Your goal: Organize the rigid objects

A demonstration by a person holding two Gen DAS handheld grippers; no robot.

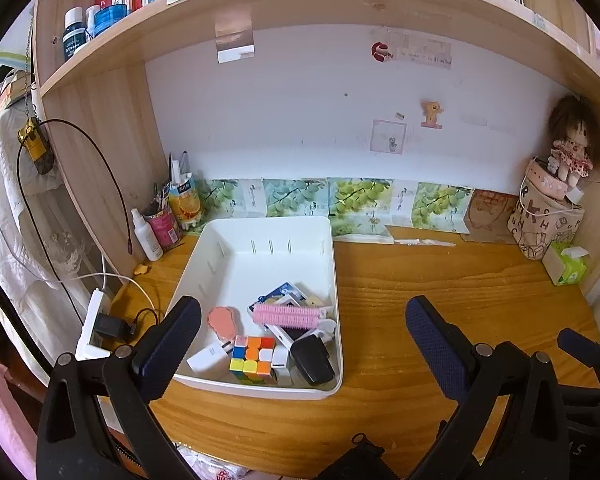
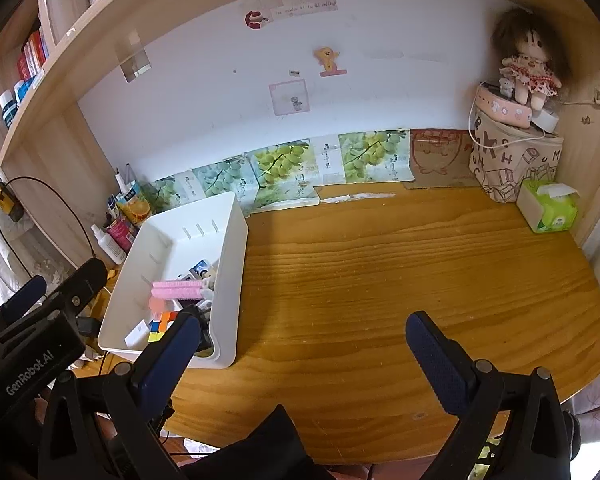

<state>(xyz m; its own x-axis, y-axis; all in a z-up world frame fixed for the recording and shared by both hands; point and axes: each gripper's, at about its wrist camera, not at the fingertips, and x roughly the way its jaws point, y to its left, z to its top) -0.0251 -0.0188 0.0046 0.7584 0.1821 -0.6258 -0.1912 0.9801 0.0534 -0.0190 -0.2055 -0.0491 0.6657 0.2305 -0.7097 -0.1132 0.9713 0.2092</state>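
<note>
White plastic bin sits on the wooden tabletop, left of centre, near the back-left corner. All the small rigid items are piled at its near end; far half is bare. Contents seen from left wrist cam: Rubik's cube at the front, pink hair roller lying across the middle, black wedge-shaped object at the front-right corner, white adapter block at front-left, a peach-pink rounded piece behind it, plus a blue/white card pack further back. Some smaller white bits among them, too jumbled to name.

Left claw is spread wide, nothing between the fingers, hovering in front of the bin w/ its left finger overlapping the bin's near-left rim in view. Right claw is also spread wide & empty, held over bare tabletop to the right of the bin; its left finger overlaps the bin's near-right corner in view. Can't tell if either touches the bin.

Rest of tabletop to the right is bare wood. Back-right corner: printed fabric bag w/ a rag doll sitting on top, green tissue pack just beside it. Back-left: spray bottle & pen cups close to the bin's far-left corner. Grape-print sheets line the back wall.
</note>
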